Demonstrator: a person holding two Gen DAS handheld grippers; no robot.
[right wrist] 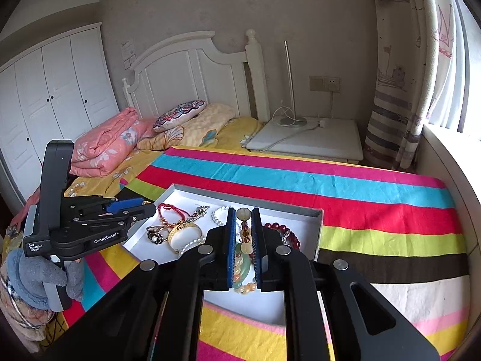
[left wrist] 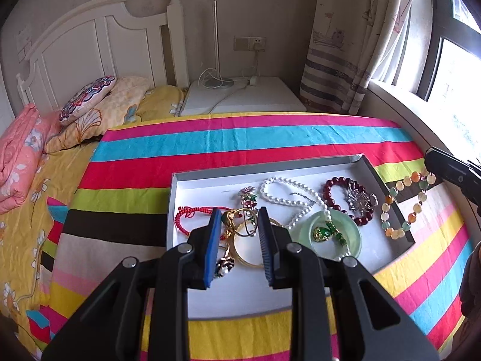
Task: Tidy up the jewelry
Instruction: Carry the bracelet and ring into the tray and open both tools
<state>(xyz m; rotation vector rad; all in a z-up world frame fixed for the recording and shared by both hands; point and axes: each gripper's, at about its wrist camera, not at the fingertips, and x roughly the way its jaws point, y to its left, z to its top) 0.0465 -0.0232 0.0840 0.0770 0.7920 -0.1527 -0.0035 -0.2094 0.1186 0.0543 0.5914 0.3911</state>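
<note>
A shallow grey box (left wrist: 270, 168) with a white floor lies on the striped cloth. In it are a pearl necklace (left wrist: 279, 192), a dark red bead bracelet (left wrist: 330, 192), a jade bangle (left wrist: 351, 231), a red cord bracelet (left wrist: 186, 219) and a gold bangle (left wrist: 243, 255). My left gripper (left wrist: 239, 213) hovers over the box's left part, its pads narrowed on a small gold ring-like piece (left wrist: 240, 225). In the right wrist view that gripper (right wrist: 141, 206) shows a gold bit (right wrist: 147, 202) at its tip. My right gripper (right wrist: 243, 210) is shut on a multicoloured bead bracelet (right wrist: 245, 240). That bracelet (left wrist: 402, 207) hangs over the box's right wall.
The striped cloth (left wrist: 270, 138) covers a bed with pillows (left wrist: 87, 99) and a folded pink quilt (right wrist: 102, 147). A white nightstand (left wrist: 243, 96) with a lamp stands beyond it. A curtain (left wrist: 345, 60) and window sill are on the right. A grey-gloved hand (right wrist: 39, 273) holds the left gripper.
</note>
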